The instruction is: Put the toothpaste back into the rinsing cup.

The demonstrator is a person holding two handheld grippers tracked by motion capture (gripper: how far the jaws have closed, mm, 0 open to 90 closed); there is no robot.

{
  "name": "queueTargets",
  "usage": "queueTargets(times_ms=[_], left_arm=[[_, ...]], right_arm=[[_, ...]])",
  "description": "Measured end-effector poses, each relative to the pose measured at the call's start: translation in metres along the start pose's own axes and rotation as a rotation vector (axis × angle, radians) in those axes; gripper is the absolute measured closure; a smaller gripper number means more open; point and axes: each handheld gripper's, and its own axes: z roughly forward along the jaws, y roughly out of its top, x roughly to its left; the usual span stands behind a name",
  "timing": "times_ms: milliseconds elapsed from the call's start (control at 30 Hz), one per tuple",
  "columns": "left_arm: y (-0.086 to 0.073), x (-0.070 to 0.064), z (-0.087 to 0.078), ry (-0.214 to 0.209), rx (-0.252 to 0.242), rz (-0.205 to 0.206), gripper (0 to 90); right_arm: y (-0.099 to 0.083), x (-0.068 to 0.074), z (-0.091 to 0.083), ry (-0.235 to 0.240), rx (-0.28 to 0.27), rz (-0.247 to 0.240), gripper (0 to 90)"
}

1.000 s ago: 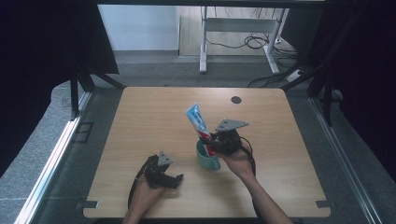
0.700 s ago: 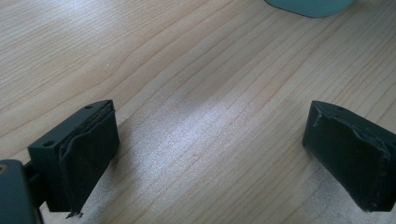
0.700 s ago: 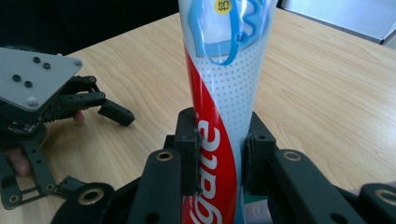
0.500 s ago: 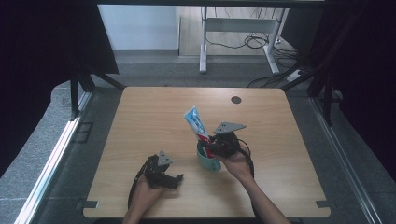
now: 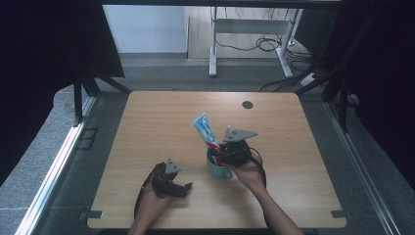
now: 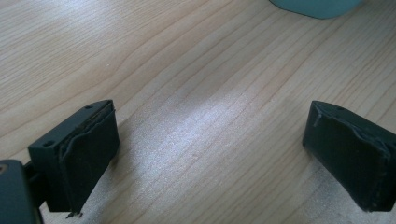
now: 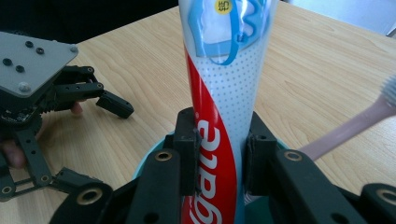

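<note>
Right claw (image 7: 219,158) gripping toothpaste tube (image 7: 223,93) in cup (image 5: 218,169)

White, red and blue toothpaste tube (image 7: 223,116) stands tilted in teal cup (image 5: 218,170)

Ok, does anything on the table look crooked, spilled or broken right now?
Nothing spilled or broken. The toothpaste tube leans out of the teal cup rather than standing straight, but the right gripper is shut on it. A pink toothbrush also slants out of the cup. The left gripper rests open.

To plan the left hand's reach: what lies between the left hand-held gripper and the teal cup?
Only bare wooden table between left hand-held gripper and teal cup, seen in high view.
</note>
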Motion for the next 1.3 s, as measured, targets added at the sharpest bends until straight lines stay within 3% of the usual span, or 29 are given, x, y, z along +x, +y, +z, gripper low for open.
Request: queueTargets(times_ms=[500,1033,1300], left_arm=[[0.0,0.0,0.0,0.0,0.0,0.0,3.5],[0.0,0.0,0.0,0.0,0.0,0.0,3.5],[0.0,0.0,0.0,0.0,0.0,0.001,3.5]], right_arm=[[-0.005,-0.003,-0.001,0.025,0.012,0.011,69.1],[-0.013,-0.004,0.004,0.022,0.091,-0.004,66.8],[-0.013,-0.005,0.004,0.026,0.089,0.006,65.8]])
